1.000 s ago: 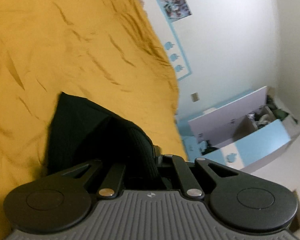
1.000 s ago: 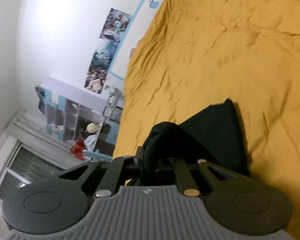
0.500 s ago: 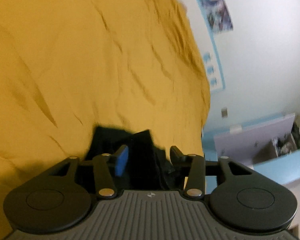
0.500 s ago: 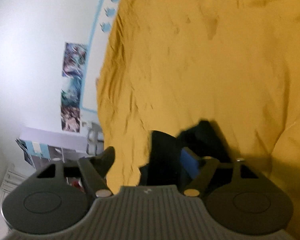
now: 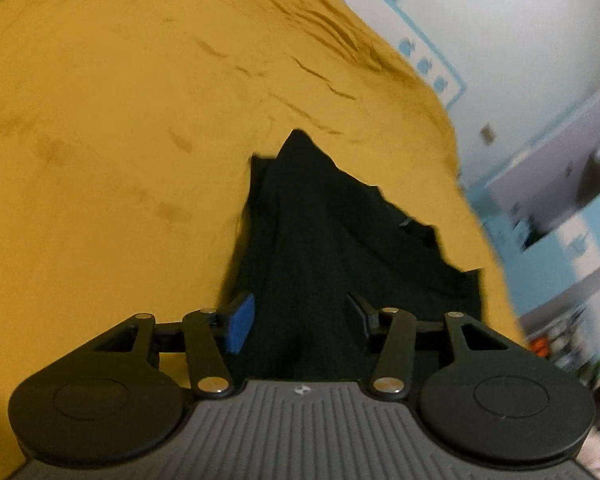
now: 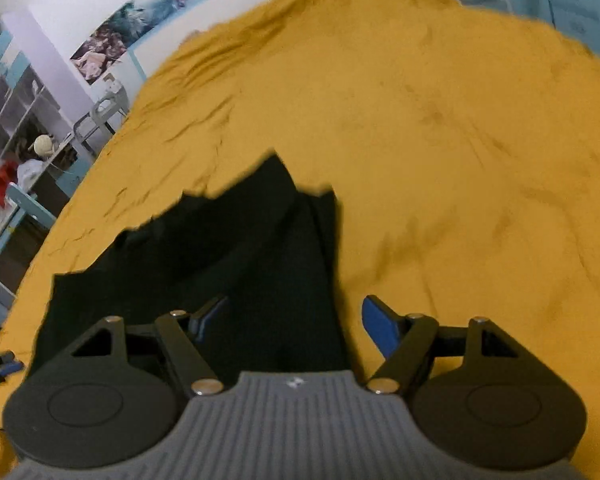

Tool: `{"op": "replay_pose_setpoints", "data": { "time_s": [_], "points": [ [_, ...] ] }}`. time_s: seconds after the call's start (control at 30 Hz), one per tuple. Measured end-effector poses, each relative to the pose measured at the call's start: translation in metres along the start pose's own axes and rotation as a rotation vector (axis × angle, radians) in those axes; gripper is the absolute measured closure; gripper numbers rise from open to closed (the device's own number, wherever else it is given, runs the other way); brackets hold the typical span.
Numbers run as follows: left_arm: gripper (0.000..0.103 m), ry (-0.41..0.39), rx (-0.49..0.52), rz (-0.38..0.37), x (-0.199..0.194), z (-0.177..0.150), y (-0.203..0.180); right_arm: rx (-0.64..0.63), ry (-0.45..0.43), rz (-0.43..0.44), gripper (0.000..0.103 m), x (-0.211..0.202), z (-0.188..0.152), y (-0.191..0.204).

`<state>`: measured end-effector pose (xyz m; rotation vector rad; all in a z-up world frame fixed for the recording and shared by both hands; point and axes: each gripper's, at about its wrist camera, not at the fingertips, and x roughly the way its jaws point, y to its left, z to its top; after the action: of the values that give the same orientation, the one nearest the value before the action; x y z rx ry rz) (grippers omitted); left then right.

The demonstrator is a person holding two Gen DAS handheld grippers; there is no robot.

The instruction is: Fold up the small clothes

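Garment [image 5: 340, 248], dark, soft, lies rumpled on yellow bed [image 5: 120, 140], ahead of and between my fingers. Left gripper [image 5: 300, 316] spread wide, holding nothing; right gripper [image 6: 296, 320] same, cloth under it. I judge fabric light, limp, prone to bunching. Best hold: near corners of edge closest to fingers, one per gripper.

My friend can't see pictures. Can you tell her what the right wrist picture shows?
A black garment lies rumpled on a mustard-yellow bedspread, just ahead of the open right hand-held gripper. Posters hang on the far wall.
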<state>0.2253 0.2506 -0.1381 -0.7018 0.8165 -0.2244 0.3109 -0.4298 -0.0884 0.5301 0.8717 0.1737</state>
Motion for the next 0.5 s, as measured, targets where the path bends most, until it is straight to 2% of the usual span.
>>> {"op": "replay_pose_setpoints", "data": {
  "time_s": [0.03, 0.13, 0.2, 0.27, 0.33, 0.4, 0.5],
  "points": [
    [0.045, 0.002, -0.043, -0.028, -0.014, -0.014, 0.004, 0.047, 0.007, 0.042, 0.033, -0.012, -0.010, -0.008],
    [0.045, -0.008, -0.108, -0.051, -0.043, -0.052, 0.001, 0.138, 0.012, 0.132, 0.033, -0.045, -0.044, -0.010],
    [0.038, -0.015, -0.157, -0.061, -0.046, -0.074, -0.002, 0.230, 0.039, 0.201, 0.032, -0.058, -0.069, -0.010],
    [0.037, -0.006, -0.235, -0.073, -0.034, -0.089, -0.001, 0.331, 0.076, 0.237, 0.032, -0.058, -0.091, -0.007],
    [0.037, -0.006, -0.283, -0.072, -0.026, -0.097, 0.005, 0.397, 0.112, 0.240, 0.032, -0.048, -0.106, 0.002],
    [0.037, -0.036, -0.283, -0.046, -0.016, -0.096, 0.004, 0.440, 0.117, 0.193, 0.032, -0.038, -0.117, 0.005],
    [0.034, -0.057, -0.312, -0.014, -0.004, -0.092, 0.000, 0.496, 0.060, 0.146, 0.032, -0.017, -0.123, 0.004]
  ]
}}
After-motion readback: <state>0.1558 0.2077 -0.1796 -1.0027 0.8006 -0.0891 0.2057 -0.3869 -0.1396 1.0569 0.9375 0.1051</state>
